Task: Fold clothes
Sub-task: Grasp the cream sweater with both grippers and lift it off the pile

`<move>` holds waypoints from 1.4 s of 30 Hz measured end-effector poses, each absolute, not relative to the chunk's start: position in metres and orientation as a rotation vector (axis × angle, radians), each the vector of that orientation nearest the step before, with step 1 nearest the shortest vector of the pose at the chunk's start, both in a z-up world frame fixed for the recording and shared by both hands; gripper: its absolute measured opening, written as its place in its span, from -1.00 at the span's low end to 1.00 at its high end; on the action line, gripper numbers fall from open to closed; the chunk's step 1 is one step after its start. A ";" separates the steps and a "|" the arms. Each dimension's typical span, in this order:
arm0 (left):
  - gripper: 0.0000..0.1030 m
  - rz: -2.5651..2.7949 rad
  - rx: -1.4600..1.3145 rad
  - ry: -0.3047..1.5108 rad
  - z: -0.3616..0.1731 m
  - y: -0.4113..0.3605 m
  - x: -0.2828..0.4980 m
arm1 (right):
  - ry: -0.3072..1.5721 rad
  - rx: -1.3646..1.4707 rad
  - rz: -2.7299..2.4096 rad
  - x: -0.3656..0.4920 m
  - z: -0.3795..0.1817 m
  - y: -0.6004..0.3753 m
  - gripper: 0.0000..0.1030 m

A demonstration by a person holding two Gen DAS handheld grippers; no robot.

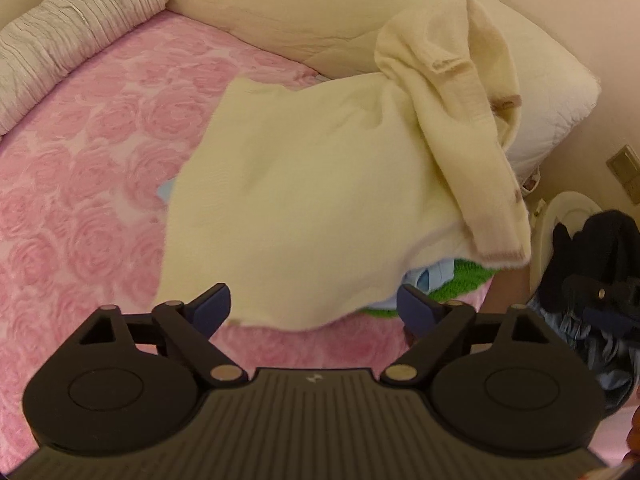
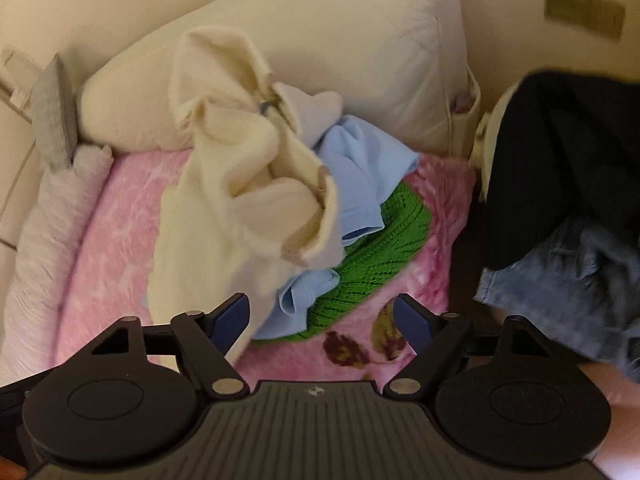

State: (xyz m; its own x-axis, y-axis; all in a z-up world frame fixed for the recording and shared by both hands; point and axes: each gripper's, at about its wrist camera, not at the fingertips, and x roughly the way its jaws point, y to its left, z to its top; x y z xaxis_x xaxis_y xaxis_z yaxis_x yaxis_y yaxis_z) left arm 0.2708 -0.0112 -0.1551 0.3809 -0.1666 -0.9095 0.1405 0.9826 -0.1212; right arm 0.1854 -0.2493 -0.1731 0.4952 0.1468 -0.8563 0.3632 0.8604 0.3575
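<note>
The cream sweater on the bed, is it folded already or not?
Not folded. The cream sweater lies loosely spread, its sleeve bunched over the blue garment.

Bed with pink rose-embossed cover (image 1: 88,184). Lying on it: cream knit sweater (image 1: 304,200), light blue garment (image 2: 360,160), green knit garment (image 2: 372,256), grey ribbed pillow (image 1: 68,36), large cream pillow (image 2: 320,52).

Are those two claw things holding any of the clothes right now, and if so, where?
No. Both the left gripper and the right gripper are open with nothing between their fingers. The cream sweater lies loose on the bed.
</note>
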 end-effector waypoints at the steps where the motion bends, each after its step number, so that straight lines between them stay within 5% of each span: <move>1: 0.49 -0.202 -0.024 1.170 -0.158 -0.014 0.278 | 1.062 0.577 -0.142 0.190 -0.178 -0.256 0.50; 7: 0.38 -0.230 -0.002 1.191 -0.174 -0.032 0.315 | 1.065 0.709 -0.157 0.215 -0.201 -0.276 0.36; 22: 0.56 -0.336 -0.027 1.142 -0.228 -0.065 0.388 | 1.055 0.904 -0.222 0.260 -0.251 -0.283 0.36; 24: 0.25 -0.375 -0.041 1.136 -0.239 -0.070 0.397 | 1.060 0.925 -0.217 0.265 -0.258 -0.282 0.36; 25: -0.23 -0.395 -0.057 1.142 -0.244 -0.070 0.401 | 1.059 0.939 -0.205 0.267 -0.262 -0.282 0.19; 26: -0.54 -0.399 -0.072 1.151 -0.248 -0.069 0.403 | 1.060 0.953 -0.192 0.268 -0.265 -0.281 -0.24; 28: -0.73 -0.397 -0.136 1.146 -0.249 -0.057 0.403 | 1.059 0.977 -0.195 0.267 -0.267 -0.282 -0.74; 29: -0.83 -0.398 -0.176 1.136 -0.247 -0.048 0.401 | 1.044 0.997 -0.198 0.264 -0.266 -0.283 -0.79; 42: -0.90 -0.271 -0.406 0.848 -0.135 0.077 0.324 | 0.709 0.739 0.180 0.271 -0.111 -0.224 -0.89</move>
